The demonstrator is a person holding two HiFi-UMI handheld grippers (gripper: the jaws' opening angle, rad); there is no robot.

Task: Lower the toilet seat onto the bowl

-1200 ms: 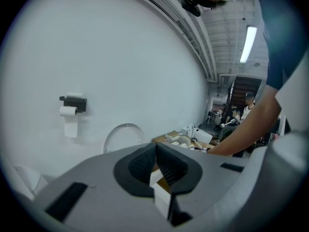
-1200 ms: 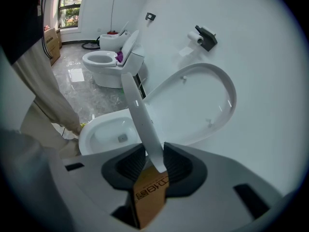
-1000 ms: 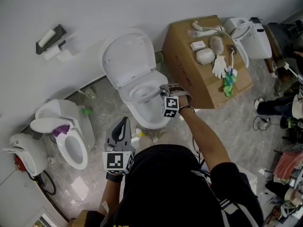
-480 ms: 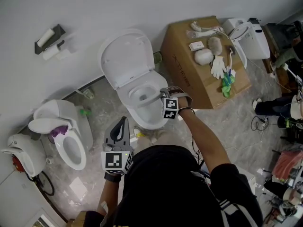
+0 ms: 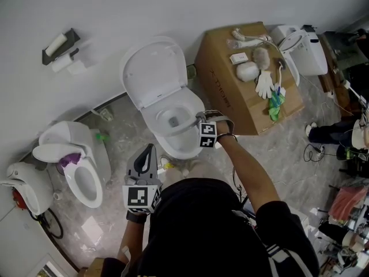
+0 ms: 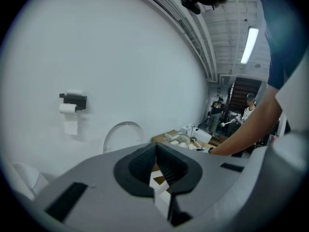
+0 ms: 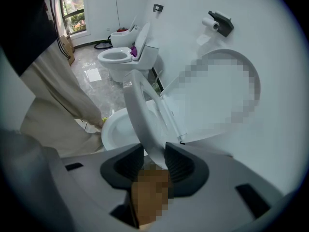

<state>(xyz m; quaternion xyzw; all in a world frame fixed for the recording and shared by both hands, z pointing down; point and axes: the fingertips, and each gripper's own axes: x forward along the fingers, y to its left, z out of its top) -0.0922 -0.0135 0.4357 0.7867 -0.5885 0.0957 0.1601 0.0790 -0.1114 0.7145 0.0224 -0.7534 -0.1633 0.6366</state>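
In the head view the right gripper [image 5: 198, 119] reaches down to the front edge of the toilet seat [image 5: 181, 126]. The seat stands tilted between the upright lid [image 5: 154, 68] and the bowl [image 5: 184, 149]. The left gripper [image 5: 151, 149] hangs well apart from the toilet, close to the person's body. In the left gripper view the jaws are pressed together with nothing between them (ahead is only the white wall with a paper holder [image 6: 73, 99]). In the right gripper view the jaws stand narrow and clamp the rim of the seat [image 7: 140, 105], which is lifted off the bowl [image 7: 112, 129].
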